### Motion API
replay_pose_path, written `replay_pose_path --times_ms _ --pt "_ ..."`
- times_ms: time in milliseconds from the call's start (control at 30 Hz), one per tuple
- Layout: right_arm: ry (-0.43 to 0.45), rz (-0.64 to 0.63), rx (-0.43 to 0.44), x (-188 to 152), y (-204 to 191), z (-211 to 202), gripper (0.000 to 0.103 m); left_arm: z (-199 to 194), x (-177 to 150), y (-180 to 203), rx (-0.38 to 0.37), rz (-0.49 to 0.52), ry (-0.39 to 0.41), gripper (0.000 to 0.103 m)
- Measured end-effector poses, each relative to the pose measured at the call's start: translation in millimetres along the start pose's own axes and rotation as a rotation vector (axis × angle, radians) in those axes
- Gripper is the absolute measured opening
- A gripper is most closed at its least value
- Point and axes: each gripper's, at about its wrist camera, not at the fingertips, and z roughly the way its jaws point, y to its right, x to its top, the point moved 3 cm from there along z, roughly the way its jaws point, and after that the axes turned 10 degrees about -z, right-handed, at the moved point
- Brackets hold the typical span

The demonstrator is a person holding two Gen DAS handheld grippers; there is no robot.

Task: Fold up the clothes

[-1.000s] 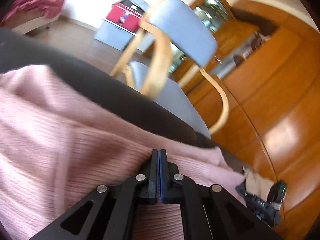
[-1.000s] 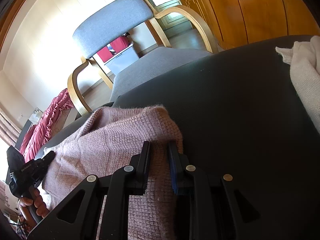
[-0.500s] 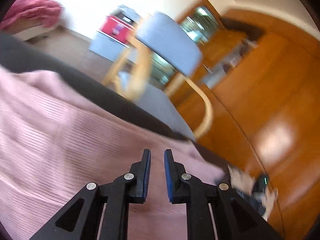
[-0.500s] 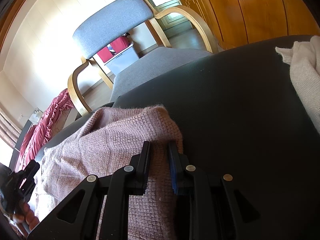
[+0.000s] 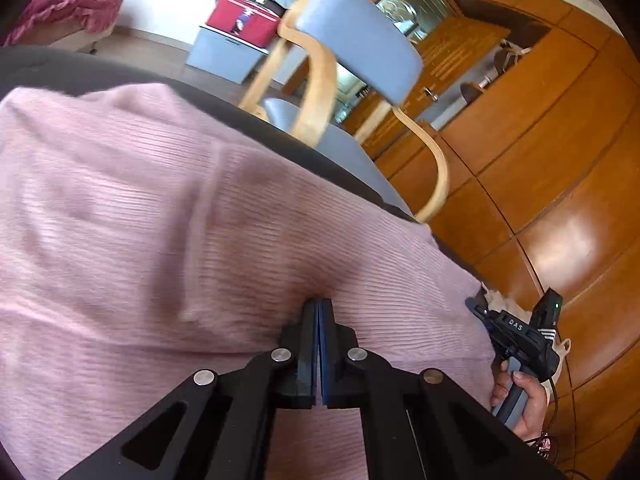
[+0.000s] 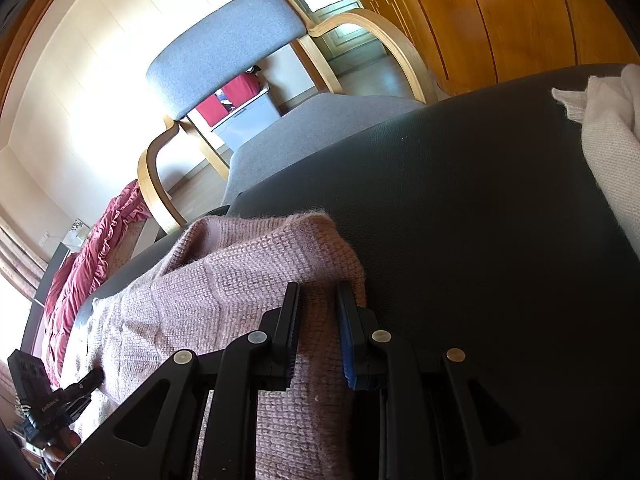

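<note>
A pink knit sweater lies spread on a dark leather surface. My left gripper has its jaws pressed together, and the fabric puckers into their tips. In the right wrist view that gripper sits at the sweater's far left edge. My right gripper stands narrowly apart over the sweater's folded right corner, with a thick fold of knit filling the gap between its pads. The left wrist view shows this right gripper at the sweater's right edge, a hand on its handle.
A white knit garment lies at the right end of the dark surface. A grey chair with bent wooden arms stands just behind it. Wooden cabinets line the right side; a red blanket lies on a bed at left.
My left gripper opened, slid across the sweater, and closed again on the fabric at a new spot. The right gripper and its fold stayed where they were.
</note>
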Motion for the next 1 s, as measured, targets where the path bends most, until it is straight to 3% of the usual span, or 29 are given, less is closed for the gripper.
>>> replay_pose_path --times_ms 133,267,400,500,600,700,800,1000 --pt "0.000 -0.002 -0.004 -1 0 -1 0.020 -7 0 7 0.050 -0.002 0.014 0.000" --pt "0.000 -0.007 -0.011 -1 -2 -1 0.020 -7 1 55 -0.032 0.009 0.078 0.007" --pt "0.001 -0.004 -0.006 -1 -1 -1 0.020 30 -9 120 -0.057 0.137 0.060 0.011" --pt "0.001 -0.001 -0.003 -1 0 -1 0.020 71 -27 149 -0.037 0.224 -0.008 0.011" --pt "0.001 0.002 0.000 -1 0 0 0.020 104 -49 158 0.029 0.317 -0.062 0.011" --pt "0.001 0.002 0.002 -1 1 0 0.020 112 -48 136 0.031 0.257 -0.116 0.009" --pt "0.000 0.002 0.003 -1 1 0 0.020 99 -41 113 -0.012 0.183 -0.140 0.001" --pt "0.000 0.004 0.007 -1 2 -1 0.020 64 -53 87 -0.036 0.220 -0.157 0.001"
